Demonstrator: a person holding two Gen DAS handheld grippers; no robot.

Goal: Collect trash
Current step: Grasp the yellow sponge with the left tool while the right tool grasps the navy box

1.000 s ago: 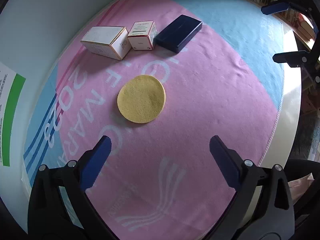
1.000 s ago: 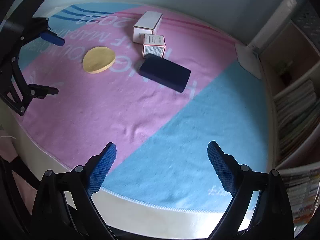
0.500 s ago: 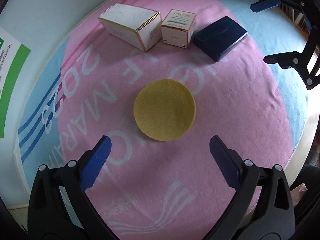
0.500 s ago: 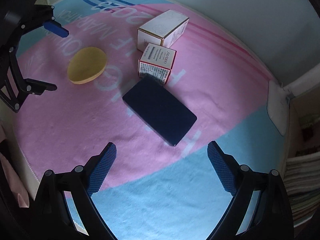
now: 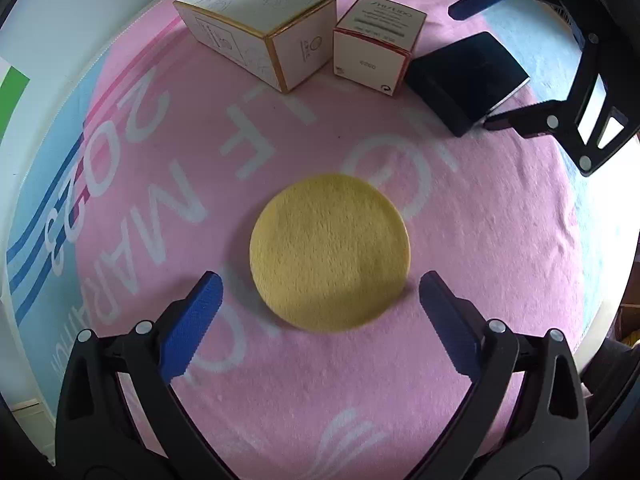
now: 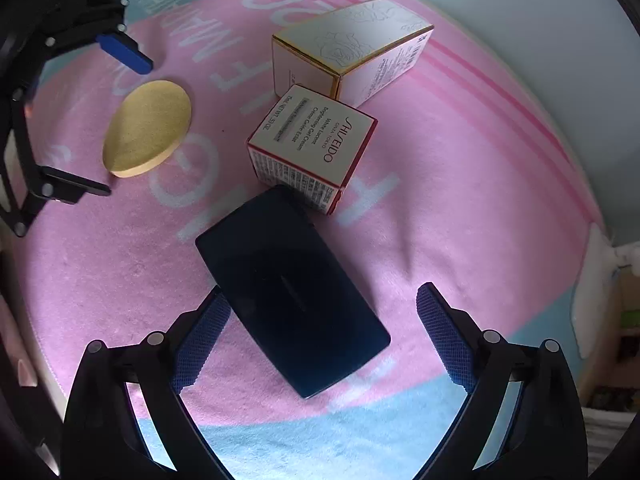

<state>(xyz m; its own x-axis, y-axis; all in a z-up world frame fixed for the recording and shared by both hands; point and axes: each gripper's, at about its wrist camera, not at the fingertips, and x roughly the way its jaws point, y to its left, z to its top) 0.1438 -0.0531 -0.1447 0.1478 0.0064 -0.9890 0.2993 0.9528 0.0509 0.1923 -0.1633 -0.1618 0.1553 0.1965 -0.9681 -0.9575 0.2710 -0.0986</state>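
A round yellow sponge pad [image 5: 330,252] lies flat on the pink and blue towel [image 5: 500,240]. My left gripper [image 5: 320,300] is open, its blue fingertips straddling the pad's near edge. A dark navy flat box [image 6: 290,288] lies on the towel; my right gripper [image 6: 324,320] is open with the box's near end between its fingers. Behind stand a small white and red cream carton [image 6: 314,148] and a long white carton with gold edges [image 6: 352,48]. The right gripper [image 5: 516,56] shows at the upper right of the left wrist view, over the navy box [image 5: 468,80].
The towel [image 6: 460,208] covers a white table [image 5: 60,40] whose rim curves along the left. A white wall [image 6: 540,20] rises behind the cartons. Shelving with books shows at the far right edge [image 6: 612,360]. A green and white label [image 5: 12,96] lies at the left.
Both grippers have moved forward and down: the left closed in on the yellow pad, the right came over the navy box. Both stayed open. No object has shifted.
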